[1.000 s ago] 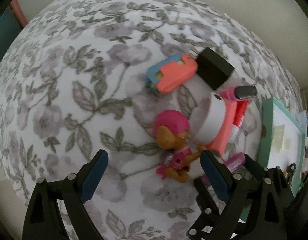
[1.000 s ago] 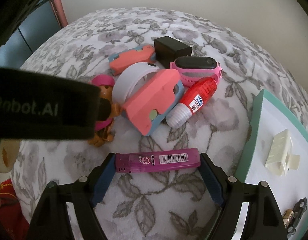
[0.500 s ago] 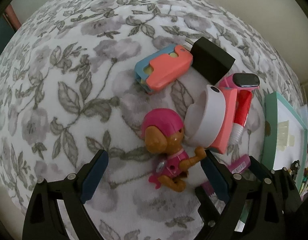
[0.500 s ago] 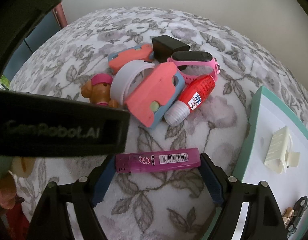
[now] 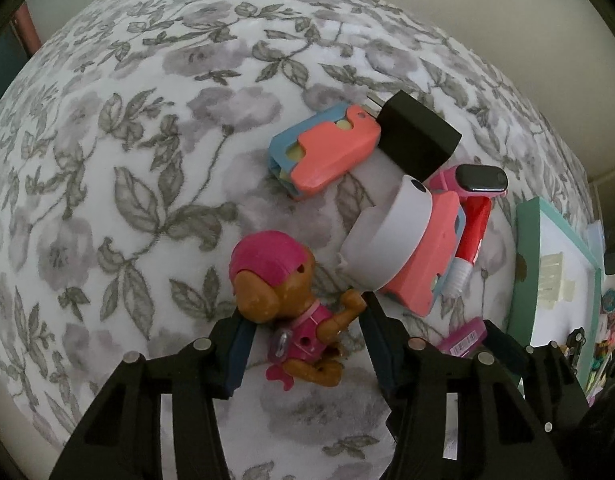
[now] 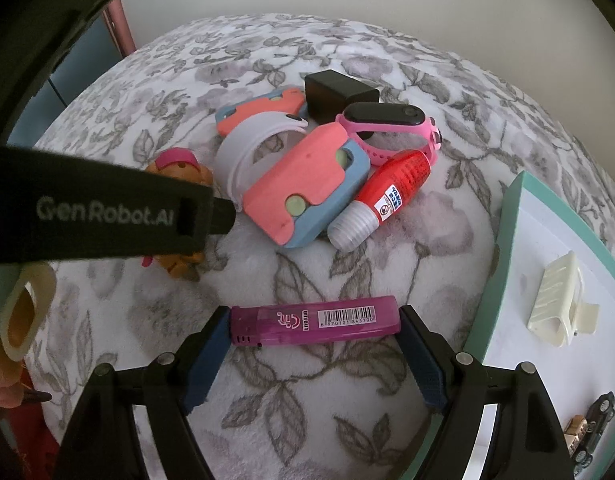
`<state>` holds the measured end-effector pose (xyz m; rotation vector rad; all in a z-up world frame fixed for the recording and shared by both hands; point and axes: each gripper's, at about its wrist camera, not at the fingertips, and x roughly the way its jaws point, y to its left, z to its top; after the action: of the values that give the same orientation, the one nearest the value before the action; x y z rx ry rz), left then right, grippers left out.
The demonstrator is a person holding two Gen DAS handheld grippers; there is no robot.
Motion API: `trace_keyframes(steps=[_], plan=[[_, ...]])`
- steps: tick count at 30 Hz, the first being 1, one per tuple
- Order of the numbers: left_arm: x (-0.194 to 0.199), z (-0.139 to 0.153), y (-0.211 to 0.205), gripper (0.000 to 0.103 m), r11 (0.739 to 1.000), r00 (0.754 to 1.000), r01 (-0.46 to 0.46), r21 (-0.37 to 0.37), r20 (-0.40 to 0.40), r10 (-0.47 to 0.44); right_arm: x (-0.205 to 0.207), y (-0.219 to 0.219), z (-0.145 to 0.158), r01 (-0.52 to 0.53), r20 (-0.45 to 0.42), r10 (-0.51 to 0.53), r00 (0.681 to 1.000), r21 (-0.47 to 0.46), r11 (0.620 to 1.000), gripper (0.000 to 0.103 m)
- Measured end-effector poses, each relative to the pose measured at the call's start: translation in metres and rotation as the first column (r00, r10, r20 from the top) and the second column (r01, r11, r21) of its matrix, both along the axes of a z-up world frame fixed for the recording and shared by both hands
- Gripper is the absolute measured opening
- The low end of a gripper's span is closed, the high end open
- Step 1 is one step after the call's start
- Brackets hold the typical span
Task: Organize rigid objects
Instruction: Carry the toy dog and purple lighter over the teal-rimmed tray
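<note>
A brown toy dog with a pink helmet (image 5: 283, 312) lies on the floral blanket (image 5: 127, 180). My left gripper (image 5: 303, 344) has closed on its body, a finger on each side. My right gripper (image 6: 313, 328) is shut on a purple lighter (image 6: 315, 320), held lengthwise between the fingers just above the blanket. The lighter's end also shows in the left wrist view (image 5: 463, 338). The left gripper's body crosses the right wrist view (image 6: 99, 212) and hides most of the toy dog (image 6: 179, 168).
A pile lies beyond: two coral-and-blue cases (image 5: 327, 152) (image 6: 307, 192), a white ring (image 5: 387, 240), a black charger (image 5: 417, 140), a pink watch (image 6: 387, 120), a red tube (image 6: 383, 196). A teal-rimmed white tray (image 6: 503, 280) at the right holds a cream clip (image 6: 555, 300).
My left gripper has moved onto the toy dog and closed its fingers around it. My right gripper keeps holding the lighter, almost unmoved.
</note>
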<state>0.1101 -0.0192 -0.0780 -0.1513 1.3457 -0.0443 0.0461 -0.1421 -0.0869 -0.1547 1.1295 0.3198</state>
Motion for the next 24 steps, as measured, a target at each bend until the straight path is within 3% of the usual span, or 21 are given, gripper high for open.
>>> trace_keyframes(steps=[13, 24], plan=[[-0.002, 0.038, 0.021, 0.053, 0.999, 0.996, -0.039, -0.025, 0.084, 0.041, 0.001, -0.008, 0.012, 0.035, 0.015, -0.036, 0.999, 0.031, 0.999, 0.083], [-0.013, 0.088, 0.016, 0.053, 0.997, 0.971, -0.034, -0.076, 0.232, 0.051, -0.003, -0.036, 0.072, 0.164, 0.165, -0.183, 0.969, 0.120, 0.979, 0.083]])
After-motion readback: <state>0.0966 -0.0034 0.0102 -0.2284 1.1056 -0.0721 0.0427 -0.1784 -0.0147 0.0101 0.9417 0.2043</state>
